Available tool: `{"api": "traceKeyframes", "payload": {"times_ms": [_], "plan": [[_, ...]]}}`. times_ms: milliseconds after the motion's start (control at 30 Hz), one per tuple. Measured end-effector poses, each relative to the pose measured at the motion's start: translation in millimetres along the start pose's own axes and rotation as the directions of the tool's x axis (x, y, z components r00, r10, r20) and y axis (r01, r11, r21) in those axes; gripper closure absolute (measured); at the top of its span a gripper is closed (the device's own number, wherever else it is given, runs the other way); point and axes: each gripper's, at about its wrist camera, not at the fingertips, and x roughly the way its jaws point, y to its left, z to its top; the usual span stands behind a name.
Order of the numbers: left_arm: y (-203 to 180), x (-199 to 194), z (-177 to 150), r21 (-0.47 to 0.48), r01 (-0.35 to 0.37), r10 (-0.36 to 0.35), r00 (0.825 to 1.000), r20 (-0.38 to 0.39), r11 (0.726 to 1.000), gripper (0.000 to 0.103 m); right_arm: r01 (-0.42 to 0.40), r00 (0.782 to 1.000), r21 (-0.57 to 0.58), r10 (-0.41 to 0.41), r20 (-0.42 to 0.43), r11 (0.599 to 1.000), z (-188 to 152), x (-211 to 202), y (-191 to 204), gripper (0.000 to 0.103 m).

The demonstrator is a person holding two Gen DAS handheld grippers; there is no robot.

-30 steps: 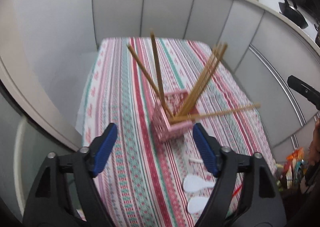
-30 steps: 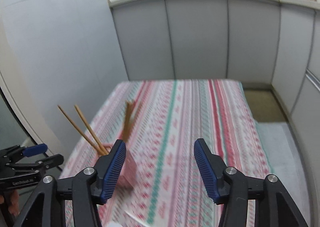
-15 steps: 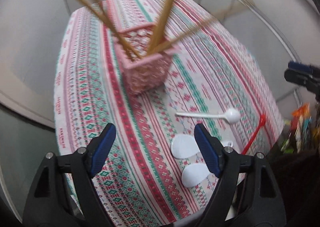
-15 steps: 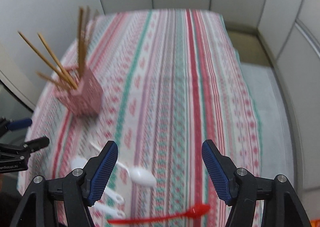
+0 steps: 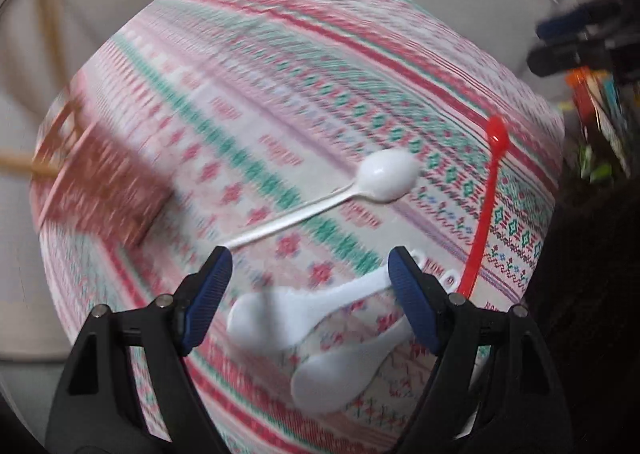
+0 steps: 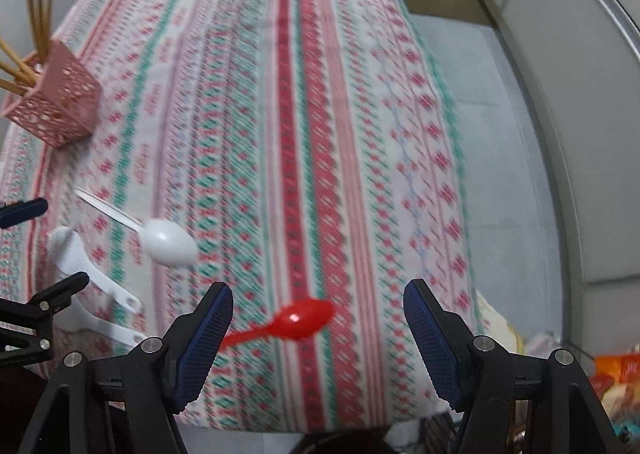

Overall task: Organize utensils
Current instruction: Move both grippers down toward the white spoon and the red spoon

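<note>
While pointing steeply down at the near end of the worktop [image 5: 280, 66], stands wide open on the left gripper [image 5: 310, 258], having just narrowed a little, with nothing pinched. Frames a white rice paddle [image 5: 288, 314] between the blue pads, its handle running toward the right-hand pad; cannot tell whether touching. Shows a second paddle [image 5: 340, 374] just beside the first, nearer the worktop's edge. Further out, takes in a white spoon [image 5: 386, 178] lying flat on the striped cloth, bowl to the right, and a red spoon [image 5: 486, 206] near it, along the right side, bowl pointing away. At the far left, badly blurred, catches a pink basket [image 5: 96, 190] with chopsticks [image 5: 16, 166] sticking out, well apart from the spoons.

Over on the right gripper [image 6: 318, 288], gapes just as wide, having just been opening, and holds nothing. Hangs above the red spoon, with the bowl showing between the pads and the handle running to the left-hand pad. Beyond that, to the left, picks out the white spoon, then both paddles under the left gripper at the picture's edge. Farthest off, at the left side of the worktop, finds the pink basket standing with the chopsticks fanned out of its top.
</note>
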Motion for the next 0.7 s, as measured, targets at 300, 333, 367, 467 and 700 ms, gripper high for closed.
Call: {"api": "traceKeyframes", "payload": {"times_ms": [300, 333, 367, 467, 700], "plan": [[-19, 36, 32, 0.151, 0.045, -0.032, 0.996, -0.085, 0.988, 0.045, -0.007, 1.000, 0.025, 0.007, -0.020, 1.000, -10, 3, -15, 0.029], [-20, 39, 34, 0.155, 0.041, -0.028, 0.996, -0.090, 0.987, 0.045, -0.006, 1.000, 0.028, 0.007, -0.023, 1.000, -11, 4, -16, 0.029], [-21, 40, 36, 0.157, 0.044, -0.031, 0.996, -0.085, 0.987, 0.046, -0.007, 0.999, 0.033, 0.008, -0.032, 0.999, -11, 6, -18, 0.029], [-25, 43, 44, 0.169, 0.069, -0.056, 0.995, -0.079, 0.983, 0.046, -0.009, 0.999, 0.039, 0.011, -0.046, 0.999, -13, 10, -22, 0.029], [-30, 52, 61, 0.163, 0.140, -0.128, 0.989, -0.079, 0.977, 0.058, -0.014, 0.999, 0.040, 0.016, -0.045, 0.999, -15, 11, -22, 0.029]]}}
